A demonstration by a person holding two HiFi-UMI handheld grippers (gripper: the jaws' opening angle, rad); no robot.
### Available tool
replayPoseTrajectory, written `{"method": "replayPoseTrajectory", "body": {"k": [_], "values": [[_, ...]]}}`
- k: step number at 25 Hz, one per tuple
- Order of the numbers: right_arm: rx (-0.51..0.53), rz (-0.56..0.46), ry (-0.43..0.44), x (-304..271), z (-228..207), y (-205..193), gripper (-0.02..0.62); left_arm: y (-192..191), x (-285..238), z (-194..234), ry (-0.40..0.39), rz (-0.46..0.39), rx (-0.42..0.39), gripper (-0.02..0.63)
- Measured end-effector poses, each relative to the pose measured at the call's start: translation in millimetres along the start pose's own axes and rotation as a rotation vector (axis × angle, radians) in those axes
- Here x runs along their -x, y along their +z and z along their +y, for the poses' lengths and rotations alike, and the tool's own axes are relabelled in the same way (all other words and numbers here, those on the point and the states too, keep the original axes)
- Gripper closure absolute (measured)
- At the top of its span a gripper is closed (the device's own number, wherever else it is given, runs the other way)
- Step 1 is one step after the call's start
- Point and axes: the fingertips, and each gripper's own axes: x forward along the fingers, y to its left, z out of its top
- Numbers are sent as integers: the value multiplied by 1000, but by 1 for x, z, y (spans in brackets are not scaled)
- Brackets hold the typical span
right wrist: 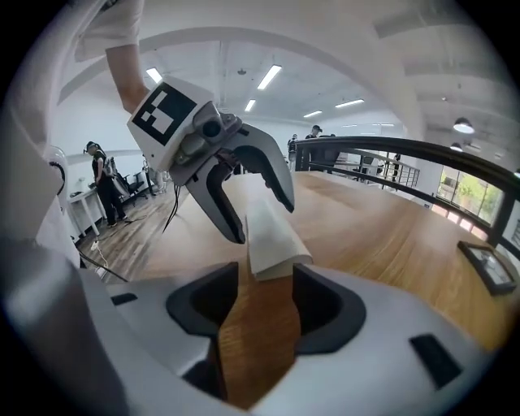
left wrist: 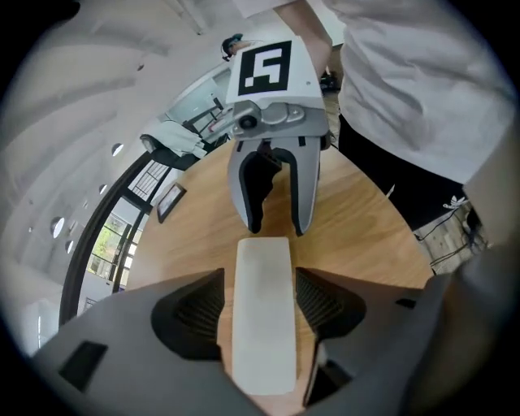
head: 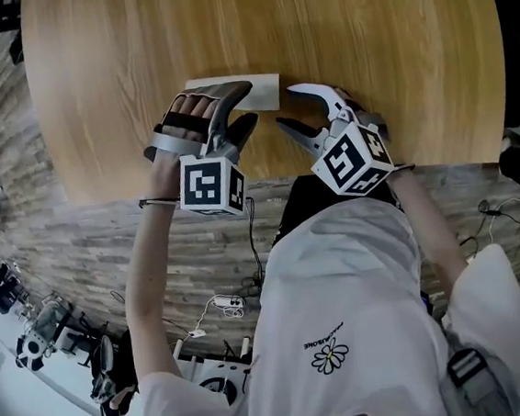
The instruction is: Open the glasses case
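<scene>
A white oblong glasses case [head: 259,90] lies shut on the round wooden table [head: 362,35], close to its near edge. My left gripper [head: 247,104] is open and straddles the case's left end. In the left gripper view the case [left wrist: 263,317] runs between the ribbed pads [left wrist: 199,309] with a gap on each side. My right gripper [head: 284,106] is open at the case's right end, and its tips [left wrist: 277,229] stand just off that end. In the right gripper view the case [right wrist: 272,240] lies ahead of the open jaws, tilted, with the left gripper [right wrist: 262,219] around its far part.
The table's near edge [head: 266,181] runs just under both hands. Below it is a plank floor with cables and a plug [head: 222,306]. People stand far off [right wrist: 101,175] in the room. A dark railing [right wrist: 406,150] runs beyond the table.
</scene>
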Motion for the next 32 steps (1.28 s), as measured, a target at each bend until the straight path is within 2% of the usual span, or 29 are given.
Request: {"method": "replayPoseTrajectory", "body": {"k": [4, 6, 11, 14, 26, 32], "values": [[81, 12, -16, -4, 2, -3, 390, -2, -8, -6, -11, 43, -41, 334], [118, 19, -24, -6, 1, -5, 390, -3, -10, -7, -14, 61, -47, 356], [152, 27, -30, -9, 0, -6, 394, -2, -12, -9, -20, 76, -58, 380], [184, 39, -48, -10, 2, -3, 436, -2, -9, -10, -34, 80, -39, 383], [209, 45, -67, -6, -4, -8, 436, 4, -14, -8, -152, 67, 43, 391], [196, 46, -54, -7, -2, -6, 440, 3, -9, -3, -217, 49, 131, 394]]}}
